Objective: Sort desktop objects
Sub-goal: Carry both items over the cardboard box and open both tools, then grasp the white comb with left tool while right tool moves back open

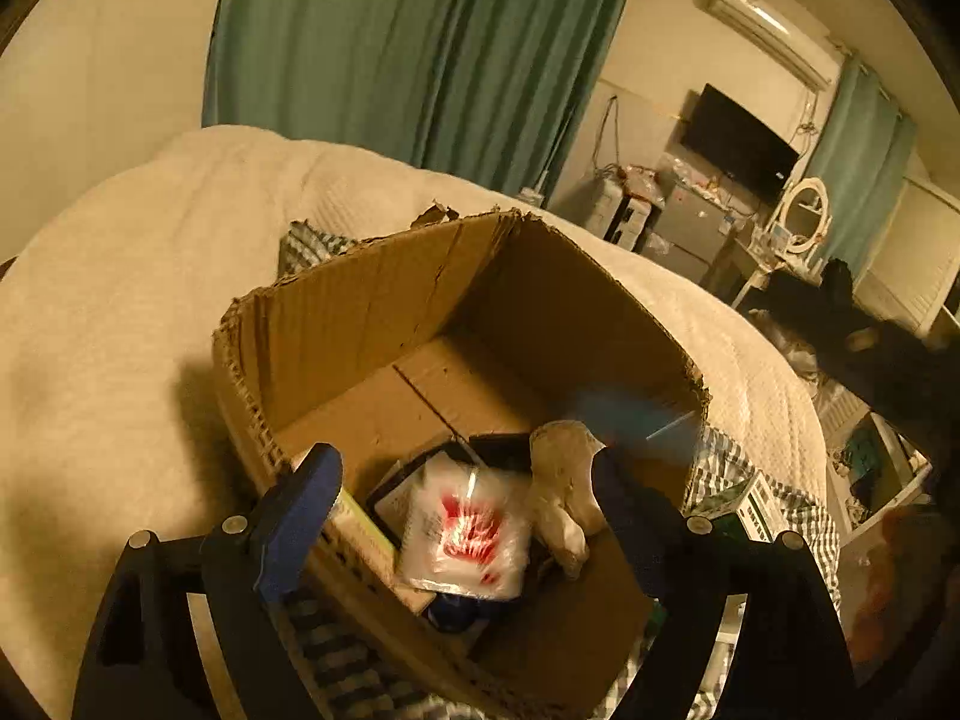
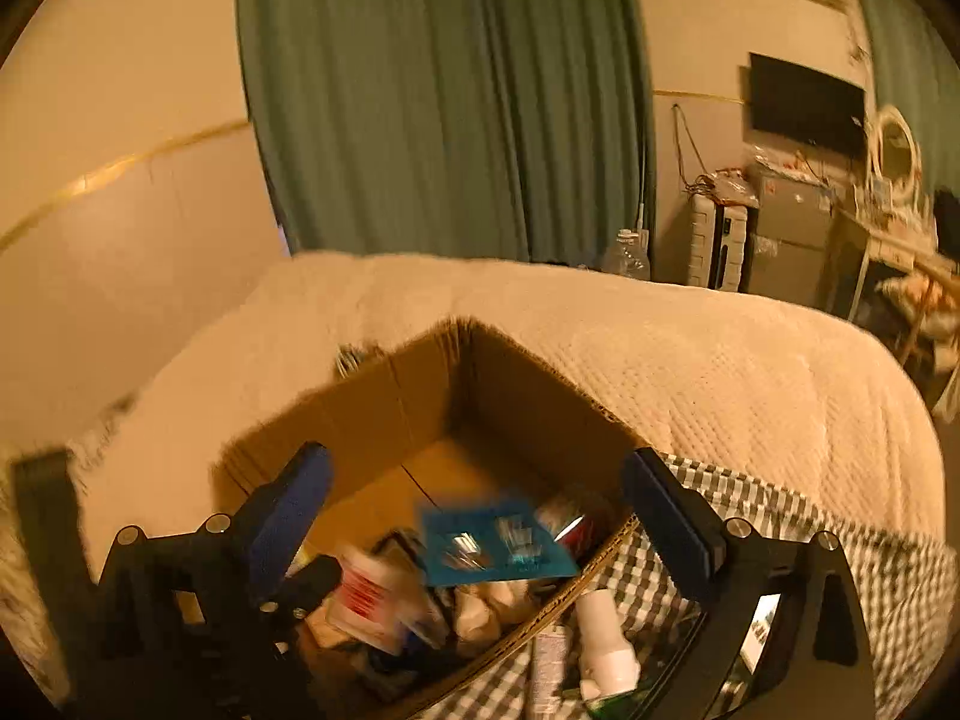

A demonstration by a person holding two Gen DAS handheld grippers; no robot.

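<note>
We are hovering both spread, empty tools, left tool (image 1: pixel 462 516) and right tool (image 2: pixel 480 516), over the cardboard box (image 1: pixel 372 312) on the bed (image 2: pixel 720 372), where a blue card (image 2: pixel 495 543), blurred, is lying atop sorted items.

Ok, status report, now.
Both grippers open, left gripper, right gripper, over cardboard box. Blue card blurred above box. Nothing blocking.
</note>
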